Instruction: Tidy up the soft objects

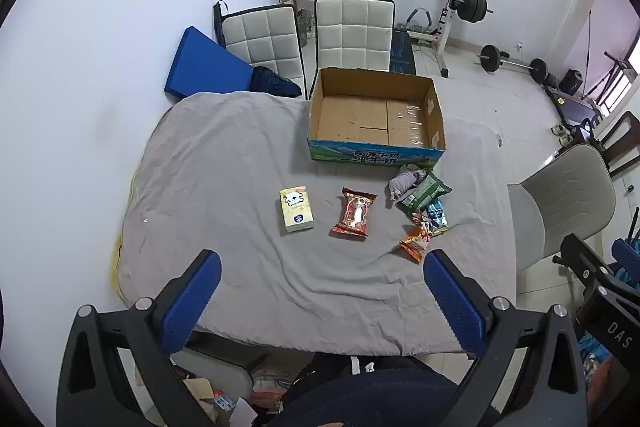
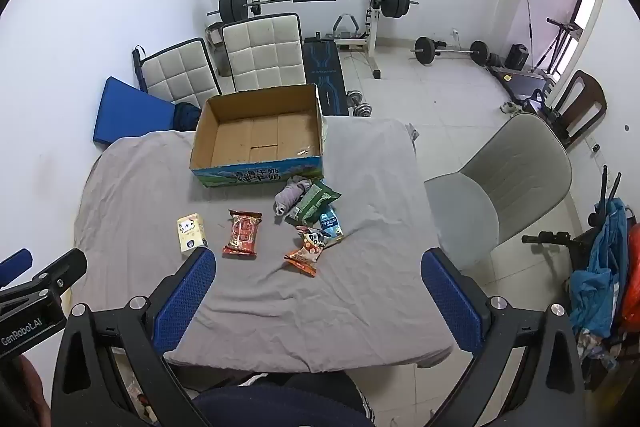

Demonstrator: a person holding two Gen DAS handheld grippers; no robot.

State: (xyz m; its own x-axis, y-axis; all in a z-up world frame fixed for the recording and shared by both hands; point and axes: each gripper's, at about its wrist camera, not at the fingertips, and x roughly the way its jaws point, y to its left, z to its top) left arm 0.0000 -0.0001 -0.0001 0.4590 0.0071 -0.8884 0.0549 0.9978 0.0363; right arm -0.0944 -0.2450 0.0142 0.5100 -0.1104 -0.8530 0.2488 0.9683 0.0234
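An empty cardboard box (image 1: 376, 115) (image 2: 260, 135) stands at the far side of a table under a grey cloth (image 1: 248, 267) (image 2: 280, 307). In front of it lie a yellow tissue pack (image 1: 296, 214) (image 2: 191, 237), a red snack packet (image 1: 354, 217) (image 2: 242, 233), a rolled grey cloth (image 1: 402, 182) (image 2: 290, 198), a green packet (image 1: 424, 194) (image 2: 314, 203), a blue packet (image 1: 437, 214) (image 2: 331, 222) and an orange packet (image 1: 416, 243) (image 2: 306, 254). My left gripper (image 1: 320, 263) and right gripper (image 2: 318, 261) are open and empty, high over the near edge.
Two white padded chairs (image 1: 352, 31) (image 2: 262, 53) stand behind the table, a grey chair (image 1: 560, 203) (image 2: 512, 183) to its right. A blue mat (image 1: 200, 65) leans on the left wall. A barbell rack (image 2: 312, 3) and weights (image 2: 450, 51) fill the back floor.
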